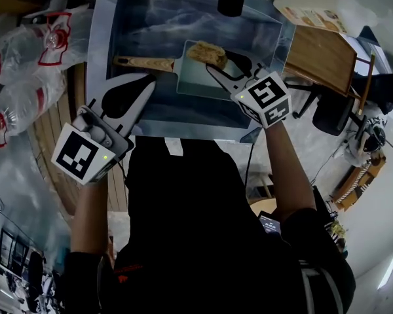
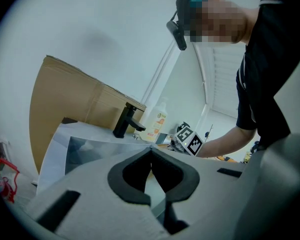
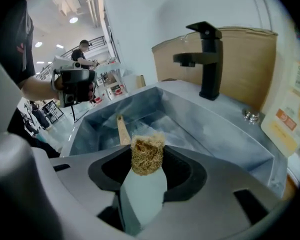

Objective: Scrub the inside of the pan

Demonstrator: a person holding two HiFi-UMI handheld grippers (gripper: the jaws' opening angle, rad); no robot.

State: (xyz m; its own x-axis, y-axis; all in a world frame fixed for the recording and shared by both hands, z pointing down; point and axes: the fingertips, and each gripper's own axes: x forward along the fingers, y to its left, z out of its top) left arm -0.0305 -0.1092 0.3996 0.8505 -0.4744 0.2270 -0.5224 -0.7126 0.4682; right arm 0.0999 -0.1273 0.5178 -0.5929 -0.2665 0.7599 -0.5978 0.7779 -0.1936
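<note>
Where the pale counter (image 1: 102, 38) is cut out, a steel sink (image 1: 150, 12) takes up most of the head view. Brown cardboard (image 3: 250, 59) stands against the wall behind it. The pan (image 1: 196, 82), squarish and pale green, lies on the sink floor toward the right side. Its wooden handle (image 1: 144, 63) points to the person's left.

The right tool (image 1: 217, 63) reaches over the pan from the near side, and its marker cube sits above the sink's front right corner. Its jaws are closed onto a tan, fibrous scrubber (image 3: 147, 154), which stands upright between the black pads. In the right gripper view the pan's pale inside fills the gap below the scrubber. In the head view the scrubber lies over the far part of the pan's inside. Whether it presses on the pan floor cannot be told.

The left tool (image 1: 144, 84) is held over the sink's near left corner, well clear of the pan and its handle. In the left gripper view its jaws meet at the tips, with nothing between them.

A black tap (image 3: 207, 59) rises from the back rim of the sink. Just beside it stands a pale bottle (image 2: 157, 121) with an orange label.
</note>
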